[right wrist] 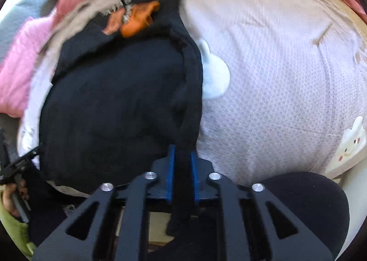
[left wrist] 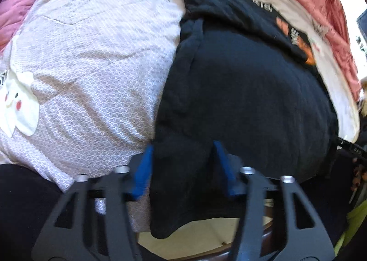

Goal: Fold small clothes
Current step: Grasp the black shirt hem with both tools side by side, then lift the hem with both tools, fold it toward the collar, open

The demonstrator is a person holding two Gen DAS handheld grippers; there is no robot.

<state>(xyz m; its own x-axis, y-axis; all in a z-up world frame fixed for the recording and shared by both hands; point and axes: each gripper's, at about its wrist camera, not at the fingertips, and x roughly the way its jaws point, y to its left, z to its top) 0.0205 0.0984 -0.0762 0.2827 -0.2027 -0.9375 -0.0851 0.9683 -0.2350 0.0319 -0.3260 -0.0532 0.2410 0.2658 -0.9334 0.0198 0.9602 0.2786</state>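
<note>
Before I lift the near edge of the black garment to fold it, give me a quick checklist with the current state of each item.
1. Right gripper pinching the black garment: ok, fabric is squeezed between its blue pads.
2. Left gripper clamped: cannot tell; cloth lies between its pads, which stand apart.
3. Both at the near hem: ok.
4. Garment flat: not ok, its far end with the orange print is bunched.
5. Patterned sheet not caught: cannot tell.

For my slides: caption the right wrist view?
Right gripper pinches the black knit garment's edge on a patterned bedspread.
</note>
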